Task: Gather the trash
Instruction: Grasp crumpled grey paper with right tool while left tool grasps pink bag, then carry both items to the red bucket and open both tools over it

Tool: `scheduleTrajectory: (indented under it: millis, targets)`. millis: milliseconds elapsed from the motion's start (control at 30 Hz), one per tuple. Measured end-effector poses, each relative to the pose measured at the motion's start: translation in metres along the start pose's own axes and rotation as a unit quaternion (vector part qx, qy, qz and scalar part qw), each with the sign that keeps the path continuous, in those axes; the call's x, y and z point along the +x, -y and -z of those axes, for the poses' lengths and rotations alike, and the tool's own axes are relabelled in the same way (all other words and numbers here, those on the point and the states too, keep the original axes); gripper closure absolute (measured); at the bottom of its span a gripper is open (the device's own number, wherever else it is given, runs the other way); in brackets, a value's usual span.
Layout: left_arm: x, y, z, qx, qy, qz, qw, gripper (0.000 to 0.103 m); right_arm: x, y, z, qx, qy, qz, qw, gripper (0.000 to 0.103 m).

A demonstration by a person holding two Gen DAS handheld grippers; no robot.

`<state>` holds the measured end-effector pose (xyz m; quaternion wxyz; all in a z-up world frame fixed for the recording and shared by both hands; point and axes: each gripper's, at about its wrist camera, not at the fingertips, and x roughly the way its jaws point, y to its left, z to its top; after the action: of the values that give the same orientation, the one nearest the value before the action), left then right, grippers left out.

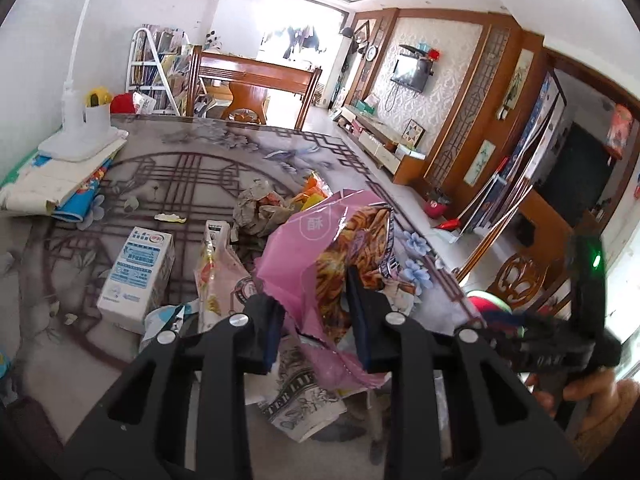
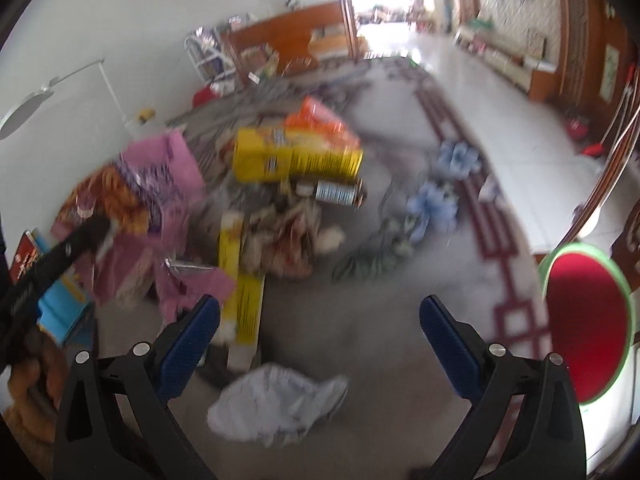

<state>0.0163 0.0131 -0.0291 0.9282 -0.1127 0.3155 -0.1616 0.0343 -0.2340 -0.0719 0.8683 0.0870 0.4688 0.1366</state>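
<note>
Left gripper (image 1: 320, 320) clamped on pink snack bag (image 1: 320, 256) mid-frame, lift clear without tearing; right gripper (image 2: 320, 320) wide open, empty, should drop squarely over crumpled white wrapper (image 2: 280, 408) lower centre.

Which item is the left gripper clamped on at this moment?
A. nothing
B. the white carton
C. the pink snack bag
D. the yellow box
C: the left gripper has both fingers pressed on the pink snack bag, while the white carton lies untouched beside it.

Surface: patterned table (image 1: 192, 168)
On it: white carton (image 1: 138, 272), crumpled paper (image 1: 256, 212), yellow box (image 2: 296, 156), lamp base (image 1: 80, 136), white wrapper (image 2: 280, 404)
</note>
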Motion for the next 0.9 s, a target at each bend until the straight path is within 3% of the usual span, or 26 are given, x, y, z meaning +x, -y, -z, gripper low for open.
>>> scheduleTrajectory:
  millis: [233,500,700,900]
  targets:
    - [-0.002,0.009,0.000,0.013,0.015,0.007,0.9998,0.074,0.027,-0.018,0.031,-0.054,-0.081,-0.004,0.995,0.007]
    - [0.005,0.007,0.002,0.012,0.009,0.005,0.9999,0.073,0.043,-0.044,0.057,-0.104,-0.118,-0.010,0.988,0.008]
    - [0.005,0.007,0.001,0.012,0.009,0.006,0.9999,0.073,0.045,-0.046,0.061,-0.093,-0.131,-0.038,0.986,0.033]
    - [0.005,0.008,0.002,0.011,0.011,0.010,0.9998,0.073,0.039,-0.041,0.055,-0.079,-0.117,-0.047,0.989,0.039]
